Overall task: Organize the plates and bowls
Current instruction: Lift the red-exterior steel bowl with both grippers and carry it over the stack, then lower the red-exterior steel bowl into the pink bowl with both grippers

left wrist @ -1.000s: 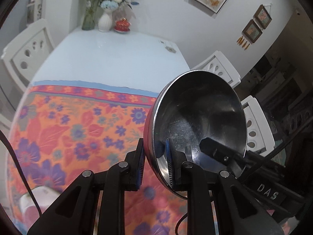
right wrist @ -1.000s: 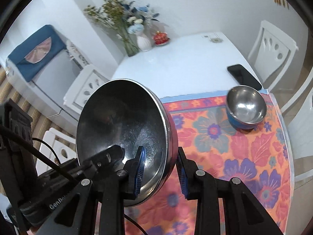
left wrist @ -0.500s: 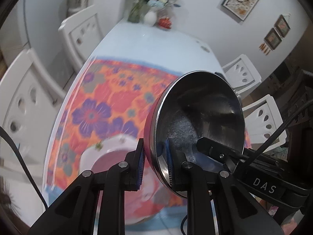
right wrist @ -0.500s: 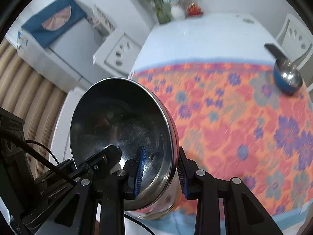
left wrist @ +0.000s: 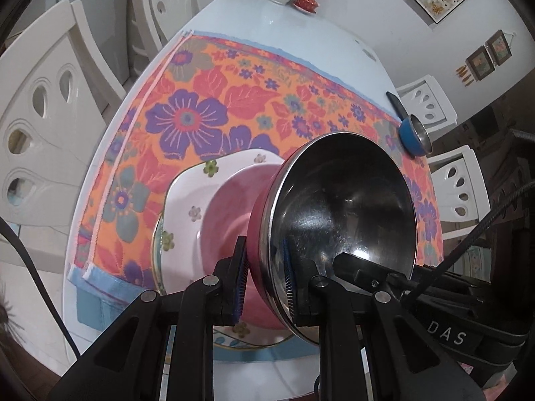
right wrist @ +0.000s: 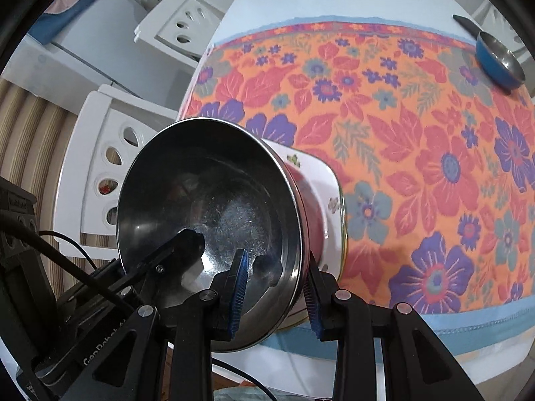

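1. Carrying the bowl [left wrist: 344, 214] between them, both tools have swung from the far, bare end of the desk [left wrist: 301, 33] to the near edge.
2. Left hand-held gripper [left wrist: 264, 284] is clamped on the bowl's near rim; right hand-held gripper [right wrist: 277, 294] is clamped on the opposite rim.
3. Plates [left wrist: 187, 207], hidden a second ago, now lie directly below the tilted bowl, on the cloth [left wrist: 207, 100].
4. Judgement: the bowl is about to be set on that stack.
5. Blue bowl [right wrist: 498, 60] waits far right.
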### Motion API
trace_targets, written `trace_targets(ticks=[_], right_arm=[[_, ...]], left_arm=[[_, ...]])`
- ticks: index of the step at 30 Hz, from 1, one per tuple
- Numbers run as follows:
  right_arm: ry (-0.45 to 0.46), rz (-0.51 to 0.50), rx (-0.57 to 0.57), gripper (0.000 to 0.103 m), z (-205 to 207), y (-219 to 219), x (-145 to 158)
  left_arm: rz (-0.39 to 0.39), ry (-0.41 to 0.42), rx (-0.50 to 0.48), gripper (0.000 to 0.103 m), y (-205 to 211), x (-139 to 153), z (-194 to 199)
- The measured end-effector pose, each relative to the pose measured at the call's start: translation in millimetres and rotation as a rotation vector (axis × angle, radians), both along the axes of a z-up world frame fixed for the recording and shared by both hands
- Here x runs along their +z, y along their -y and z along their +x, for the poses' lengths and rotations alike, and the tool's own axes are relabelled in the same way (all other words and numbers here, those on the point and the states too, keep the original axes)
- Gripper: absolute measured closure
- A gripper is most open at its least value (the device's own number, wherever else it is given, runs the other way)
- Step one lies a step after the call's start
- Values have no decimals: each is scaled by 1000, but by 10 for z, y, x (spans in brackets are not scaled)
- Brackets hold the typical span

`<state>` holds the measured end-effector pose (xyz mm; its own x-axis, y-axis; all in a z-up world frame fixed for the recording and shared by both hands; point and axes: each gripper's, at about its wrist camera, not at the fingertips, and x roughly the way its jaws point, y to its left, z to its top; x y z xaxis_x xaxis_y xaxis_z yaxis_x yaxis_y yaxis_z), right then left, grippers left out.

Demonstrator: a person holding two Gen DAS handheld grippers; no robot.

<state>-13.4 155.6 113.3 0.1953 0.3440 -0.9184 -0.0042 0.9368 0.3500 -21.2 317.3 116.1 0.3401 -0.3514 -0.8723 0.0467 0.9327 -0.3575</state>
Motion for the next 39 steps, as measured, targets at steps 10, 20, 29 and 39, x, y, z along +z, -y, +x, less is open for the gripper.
trace_targets(ticks=[10, 20, 29, 39], right_arm=[[-36, -74, -16, 72, 11, -141, -58], [-14, -47, -22, 73, -55, -161, 62], [-4, -53, -11, 73, -35, -147, 98], [13, -41, 6, 73, -13, -35, 198]], left_arm=[[86, -17, -57, 86, -56, -114, 15], [90, 16, -47, 78, -341, 32, 47], [98, -8, -30, 78, -389, -63, 88], [99, 47, 1, 78, -377, 179, 194]])
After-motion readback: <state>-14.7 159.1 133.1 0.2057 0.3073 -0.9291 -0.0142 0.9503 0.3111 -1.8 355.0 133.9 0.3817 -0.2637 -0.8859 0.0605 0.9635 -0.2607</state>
